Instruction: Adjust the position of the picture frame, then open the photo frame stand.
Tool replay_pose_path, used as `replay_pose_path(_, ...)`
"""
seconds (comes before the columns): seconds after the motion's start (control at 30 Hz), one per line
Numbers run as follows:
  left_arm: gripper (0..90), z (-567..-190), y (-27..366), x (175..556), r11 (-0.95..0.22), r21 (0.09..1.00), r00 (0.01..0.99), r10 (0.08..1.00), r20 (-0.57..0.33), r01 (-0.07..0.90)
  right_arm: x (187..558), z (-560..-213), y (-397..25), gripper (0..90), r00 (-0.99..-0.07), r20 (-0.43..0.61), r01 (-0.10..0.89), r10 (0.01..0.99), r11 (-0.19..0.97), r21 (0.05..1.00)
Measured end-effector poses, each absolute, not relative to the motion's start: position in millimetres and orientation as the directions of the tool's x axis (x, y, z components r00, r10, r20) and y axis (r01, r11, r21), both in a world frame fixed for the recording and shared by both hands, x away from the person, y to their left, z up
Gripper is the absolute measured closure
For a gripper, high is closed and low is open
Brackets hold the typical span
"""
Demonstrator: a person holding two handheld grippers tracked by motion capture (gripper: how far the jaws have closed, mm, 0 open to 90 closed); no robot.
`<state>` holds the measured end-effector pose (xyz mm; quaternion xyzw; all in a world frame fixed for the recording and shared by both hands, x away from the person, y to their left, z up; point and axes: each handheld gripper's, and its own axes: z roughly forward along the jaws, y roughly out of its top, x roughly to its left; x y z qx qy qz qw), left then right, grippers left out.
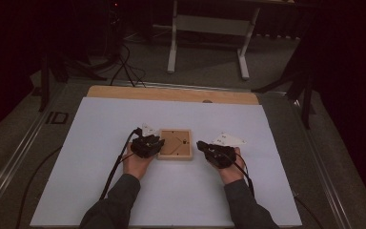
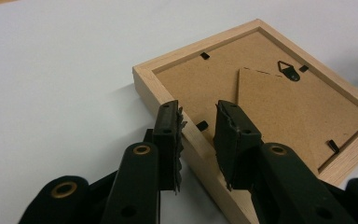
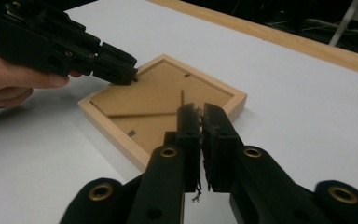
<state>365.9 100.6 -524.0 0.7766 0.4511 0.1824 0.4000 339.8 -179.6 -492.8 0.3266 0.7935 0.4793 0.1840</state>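
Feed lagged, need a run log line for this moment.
frame: face-down on table | left gripper: open, straddling frame's edge | right gripper: shut, empty, beside frame

text: "ID" | on: floor mat point(image 1: 57, 117) left of table (large letters)

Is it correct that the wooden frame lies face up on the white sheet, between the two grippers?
Not quite. The wooden frame lies face down: the left gripper view shows its brown backing board and hanger. It does lie on the white sheet, between the grippers.
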Motion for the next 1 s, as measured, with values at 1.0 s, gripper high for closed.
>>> replay_pose_path(1.0,61.6,-519.4,106.3,356.3,-0.258,0.803,0.529,0.845,-0.082,0.537,341.8,-520.5,-142.7,90.0,-0.752,0.033,0.382,0.658,0.395,0.836)
